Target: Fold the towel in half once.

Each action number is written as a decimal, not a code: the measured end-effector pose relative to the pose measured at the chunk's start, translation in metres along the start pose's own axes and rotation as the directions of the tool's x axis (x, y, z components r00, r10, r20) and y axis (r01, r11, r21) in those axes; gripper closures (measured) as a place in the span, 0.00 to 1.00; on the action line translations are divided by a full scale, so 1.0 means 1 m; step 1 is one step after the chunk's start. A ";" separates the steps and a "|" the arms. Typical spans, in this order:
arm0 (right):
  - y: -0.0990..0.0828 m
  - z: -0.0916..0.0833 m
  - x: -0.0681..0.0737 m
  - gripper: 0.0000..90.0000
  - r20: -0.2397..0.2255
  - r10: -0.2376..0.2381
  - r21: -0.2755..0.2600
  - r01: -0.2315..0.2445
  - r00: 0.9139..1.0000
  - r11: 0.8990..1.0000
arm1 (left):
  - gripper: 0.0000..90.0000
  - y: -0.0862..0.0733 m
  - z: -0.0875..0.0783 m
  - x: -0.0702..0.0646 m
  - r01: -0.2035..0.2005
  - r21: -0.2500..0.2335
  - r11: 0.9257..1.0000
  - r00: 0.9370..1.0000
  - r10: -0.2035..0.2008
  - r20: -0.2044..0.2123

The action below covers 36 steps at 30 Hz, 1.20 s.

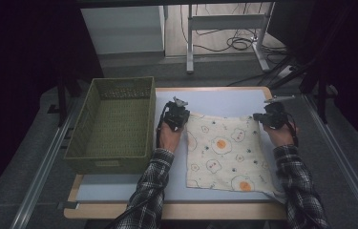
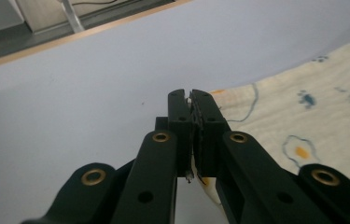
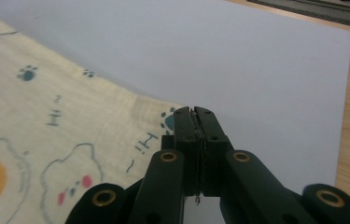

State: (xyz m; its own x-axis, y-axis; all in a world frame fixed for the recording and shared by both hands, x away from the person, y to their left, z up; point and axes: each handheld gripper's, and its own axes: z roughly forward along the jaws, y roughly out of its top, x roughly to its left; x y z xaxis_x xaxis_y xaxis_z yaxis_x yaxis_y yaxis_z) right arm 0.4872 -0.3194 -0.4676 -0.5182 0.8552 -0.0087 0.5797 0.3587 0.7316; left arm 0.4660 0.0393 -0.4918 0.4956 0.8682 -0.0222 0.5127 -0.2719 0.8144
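Observation:
A cream cloth [image 1: 224, 152] printed with fried eggs and small animals lies spread on the pale blue mat [image 1: 224, 102]. My left gripper [image 1: 175, 116] is shut on the cloth's far left corner [image 2: 219, 95], with the fabric edge pinched between the black jaws [image 2: 190, 109]. My right gripper [image 1: 273, 116] is shut on the far right corner [image 3: 163, 116], the cloth's hem caught between its jaws [image 3: 195, 123]. Both corners sit a little above the mat. The near edge of the cloth stays flat on the mat.
An olive woven basket [image 1: 114, 121] stands to the left of the mat, close to my left hand. The wooden table edge [image 1: 176, 210] runs along the front. Desk legs and cables [image 1: 234, 43] lie on the floor beyond the table.

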 end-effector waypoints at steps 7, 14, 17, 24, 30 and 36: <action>-0.018 -0.027 0.010 0.98 -0.038 -0.032 -0.008 0.032 0.999 0.999 | 0.97 -0.020 -0.013 -0.017 -0.007 -0.017 1.000 0.998 0.008 0.065; -0.044 -0.068 0.027 0.99 -0.061 -0.065 -0.050 0.062 0.996 0.997 | 0.97 -0.038 -0.044 -0.038 -0.049 -0.041 0.998 0.992 0.053 0.111; -0.058 -0.083 0.034 0.98 -0.078 -0.070 -0.068 0.065 0.994 0.996 | 0.97 -0.044 -0.056 -0.045 -0.060 -0.062 0.996 0.988 0.068 0.140; -0.091 -0.108 0.049 0.98 -0.109 -0.104 -0.065 0.097 0.989 0.993 | 0.97 -0.068 -0.082 -0.064 -0.102 -0.106 0.989 0.970 0.122 0.209; -0.115 -0.128 0.063 0.98 -0.110 -0.138 -0.049 0.133 0.984 0.990 | 0.97 -0.087 -0.097 -0.074 -0.133 -0.091 0.987 0.960 0.151 0.237; -0.136 -0.144 0.067 0.98 -0.111 -0.137 -0.041 0.133 0.984 0.990 | 0.96 -0.104 -0.106 -0.080 -0.144 -0.071 0.987 0.946 0.158 0.283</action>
State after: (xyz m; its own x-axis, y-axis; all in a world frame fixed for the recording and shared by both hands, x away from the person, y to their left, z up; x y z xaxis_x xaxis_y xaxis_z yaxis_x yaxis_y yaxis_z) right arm 0.2829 -0.3647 -0.4700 -0.6596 0.7509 -0.0329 0.4794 0.4540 0.7510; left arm 0.2986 0.0422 -0.5133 0.7483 0.6610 -0.0562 0.3847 -0.3635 0.8485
